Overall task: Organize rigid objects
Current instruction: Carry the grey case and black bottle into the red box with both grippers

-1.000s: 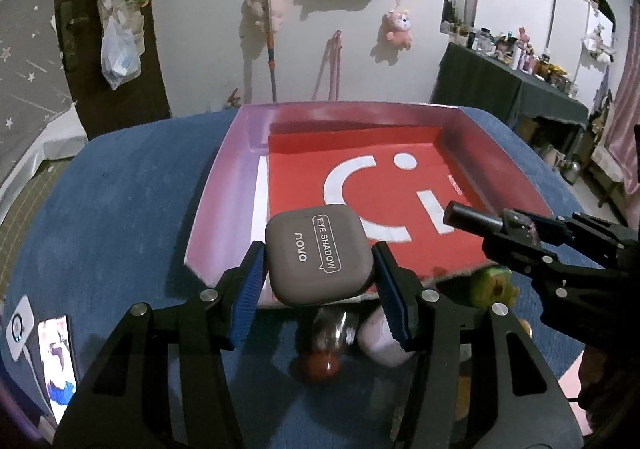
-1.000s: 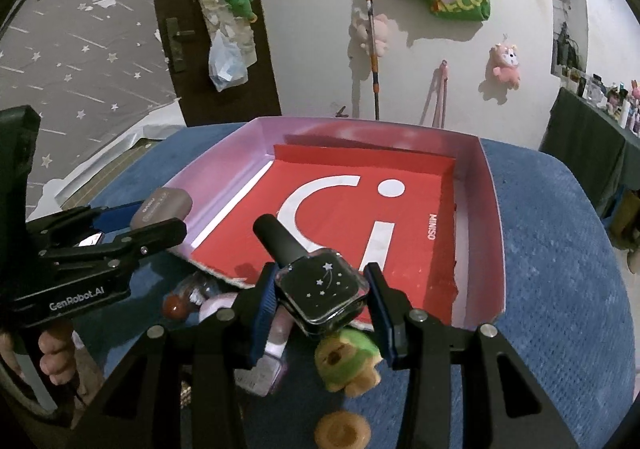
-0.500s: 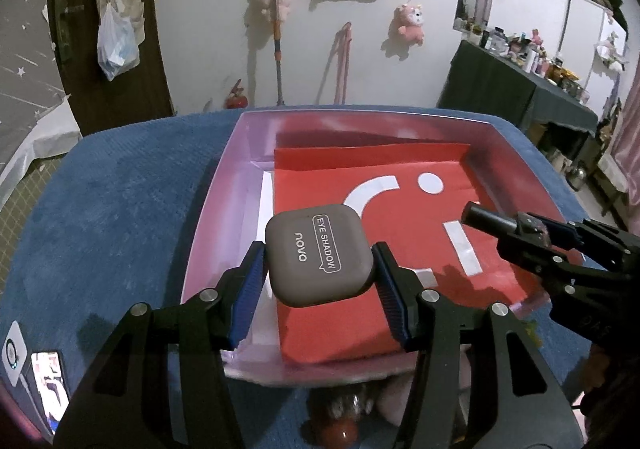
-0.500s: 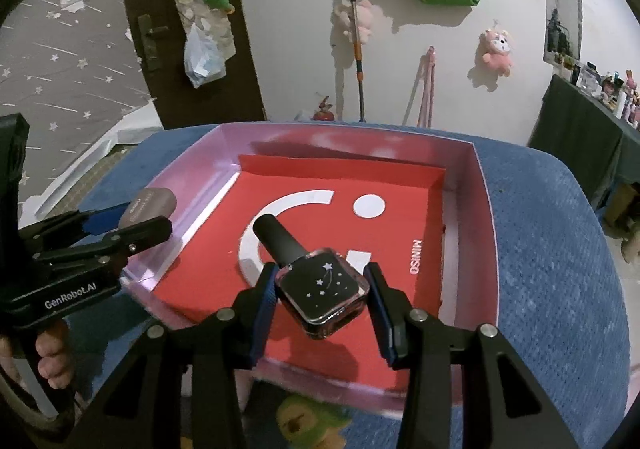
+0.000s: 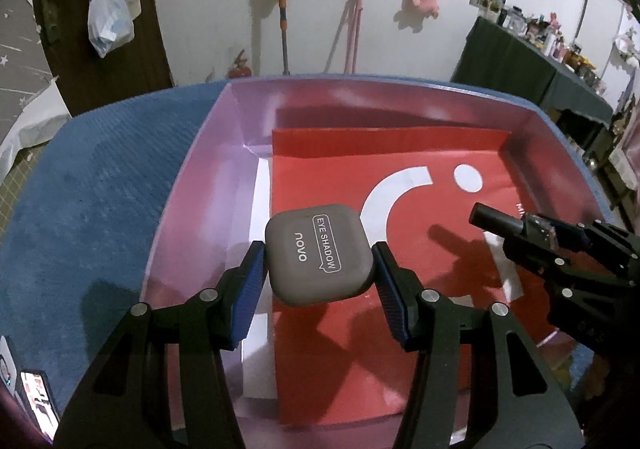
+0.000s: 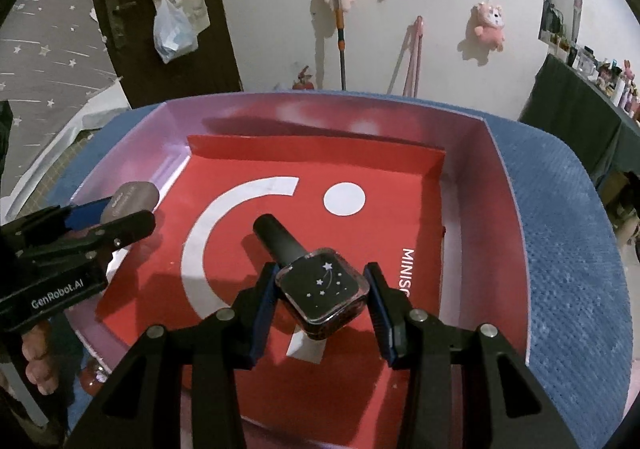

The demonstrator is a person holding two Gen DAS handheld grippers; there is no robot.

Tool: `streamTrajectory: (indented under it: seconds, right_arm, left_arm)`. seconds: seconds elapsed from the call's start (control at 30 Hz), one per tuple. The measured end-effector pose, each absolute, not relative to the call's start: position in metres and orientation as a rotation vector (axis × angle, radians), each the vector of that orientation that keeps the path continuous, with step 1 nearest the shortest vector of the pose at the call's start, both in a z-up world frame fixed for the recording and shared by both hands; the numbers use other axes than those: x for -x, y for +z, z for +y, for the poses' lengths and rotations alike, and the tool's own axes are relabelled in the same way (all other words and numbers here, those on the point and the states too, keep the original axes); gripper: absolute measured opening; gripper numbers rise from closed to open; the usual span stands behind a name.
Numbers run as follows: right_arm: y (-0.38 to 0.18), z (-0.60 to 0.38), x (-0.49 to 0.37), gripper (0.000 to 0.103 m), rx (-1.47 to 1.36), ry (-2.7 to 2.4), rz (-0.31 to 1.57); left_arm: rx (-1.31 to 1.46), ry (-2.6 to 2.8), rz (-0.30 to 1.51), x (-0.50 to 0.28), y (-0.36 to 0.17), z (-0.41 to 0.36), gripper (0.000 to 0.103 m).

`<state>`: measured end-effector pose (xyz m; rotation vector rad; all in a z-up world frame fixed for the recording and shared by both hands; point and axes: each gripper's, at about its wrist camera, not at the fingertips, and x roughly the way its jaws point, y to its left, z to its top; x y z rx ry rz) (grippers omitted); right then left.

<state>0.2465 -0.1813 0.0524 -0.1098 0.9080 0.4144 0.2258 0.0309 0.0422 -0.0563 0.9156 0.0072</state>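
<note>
A: Left wrist view: left tool (image 5: 319,263) pinched the grey eye shadow case (image 5: 318,254), held above the pink box (image 5: 200,185), over its left side.

B: Right wrist view: right tool (image 6: 321,291) clamped the starry black bottle (image 6: 320,289), hung over the red liner (image 6: 248,249).

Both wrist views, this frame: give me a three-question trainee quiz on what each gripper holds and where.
1. True or false: the left gripper is shut on the eye shadow case.
2. What does the right gripper hold? A) plush toy B) nail polish bottle C) nothing
3. Fill in: both items hang above the pink ____.

Key: 1 true; 2 B; 3 box.
</note>
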Motion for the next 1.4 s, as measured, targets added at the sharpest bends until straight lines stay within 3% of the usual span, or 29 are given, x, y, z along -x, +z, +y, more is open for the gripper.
streamTrajectory:
  seconds: [0.5,1.4]
  right_arm:
    - [0.035,-0.178,-0.262,0.046,0.123,0.378,0.995]
    - [0.036,-0.176,-0.265,0.046,0.122,0.37,1.005]
  left_arm:
    - [0.054,-0.002,1.015,-0.241,0.018,0.026,0.051]
    - [0.029,0.012,1.009,-0.239,0.017,0.023,0.053]
